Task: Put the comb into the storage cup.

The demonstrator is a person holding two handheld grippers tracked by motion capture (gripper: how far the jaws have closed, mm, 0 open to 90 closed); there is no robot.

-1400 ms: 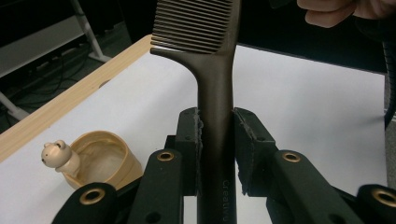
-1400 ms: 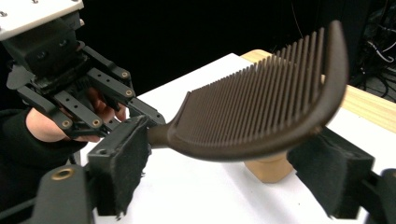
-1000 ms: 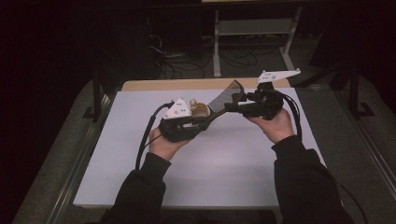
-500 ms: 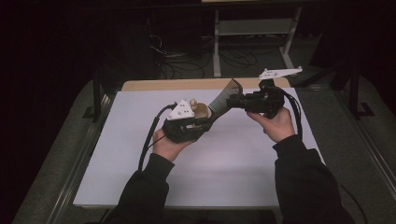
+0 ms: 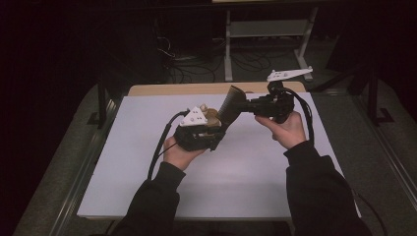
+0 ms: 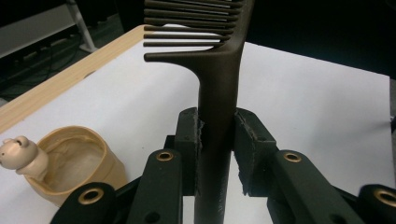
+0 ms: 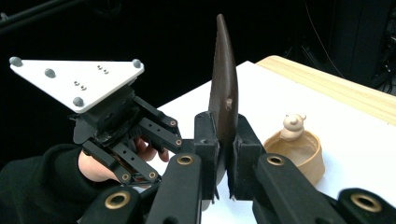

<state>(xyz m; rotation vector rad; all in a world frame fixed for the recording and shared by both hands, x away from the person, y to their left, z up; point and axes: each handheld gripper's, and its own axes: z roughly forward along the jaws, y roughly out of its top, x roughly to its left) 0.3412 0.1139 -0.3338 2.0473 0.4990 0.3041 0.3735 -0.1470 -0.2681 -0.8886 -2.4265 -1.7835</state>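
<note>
Comb point(image 5: 230, 104) now raised slightly, teeth up-away, both grippers' jaws clamped on it.

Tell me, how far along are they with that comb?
Done: the dark comb is off the white table, held in the air. In hand: both grippers are shut on it, the left gripper on its handle, the right gripper on its toothed end, as in a handover. Left, probably: one gripper lets go; whether the comb goes toward the small tan bowl I cannot tell.

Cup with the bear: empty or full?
Empty. The left gripper view looks into the cup and shows bare inner wall and bottom; the bear sits on its rim.
</note>
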